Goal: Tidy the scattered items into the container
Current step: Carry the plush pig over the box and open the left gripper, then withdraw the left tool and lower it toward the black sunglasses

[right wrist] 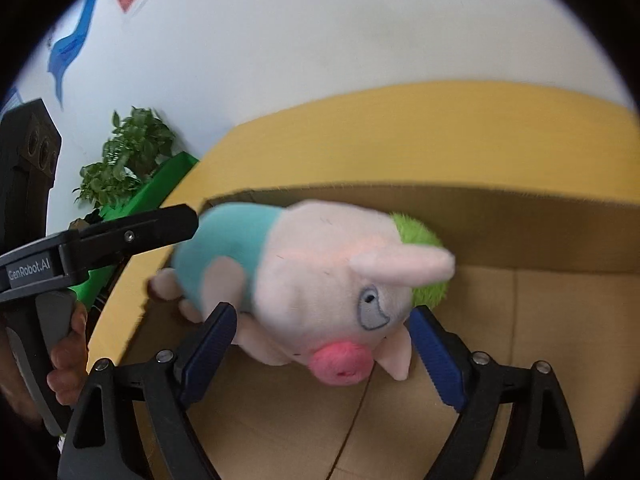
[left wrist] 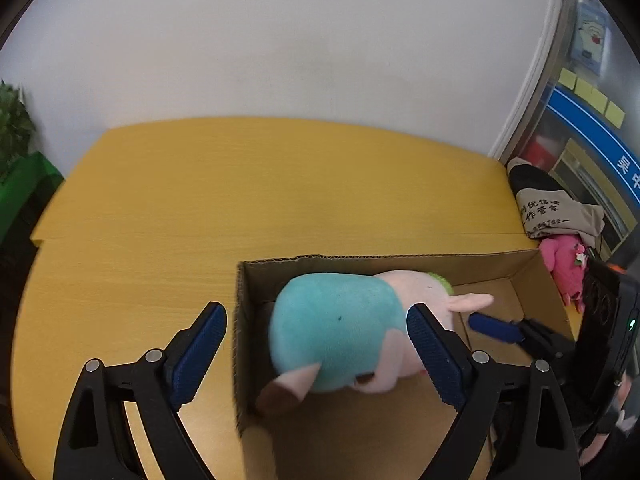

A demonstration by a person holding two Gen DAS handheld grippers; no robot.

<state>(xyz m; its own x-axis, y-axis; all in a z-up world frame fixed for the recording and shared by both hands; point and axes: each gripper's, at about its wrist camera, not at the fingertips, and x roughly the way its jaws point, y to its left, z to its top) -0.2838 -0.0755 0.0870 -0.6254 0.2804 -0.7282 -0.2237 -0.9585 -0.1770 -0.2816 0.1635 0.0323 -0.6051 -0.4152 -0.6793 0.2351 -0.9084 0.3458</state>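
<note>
A plush pig [left wrist: 340,328] with a teal shirt, pink head and green tuft lies inside the open cardboard box [left wrist: 400,261] on the yellow table. My left gripper [left wrist: 316,348] is open, its jaws straddling the box's left wall and the pig's body without pinching it. My right gripper [right wrist: 324,344] is open over the box, its fingers on either side of the pig's head [right wrist: 340,280] with gaps showing. The pig looks blurred. The right gripper's blue fingertip [left wrist: 494,326] shows in the left wrist view, and the left gripper's finger [right wrist: 132,234] shows in the right wrist view.
The yellow table [left wrist: 260,184] stretches behind the box. A pink plush [left wrist: 566,264] and a beige cloth bag [left wrist: 556,212] lie at the table's far right. A green plant [right wrist: 128,156] in a green planter stands past the left edge.
</note>
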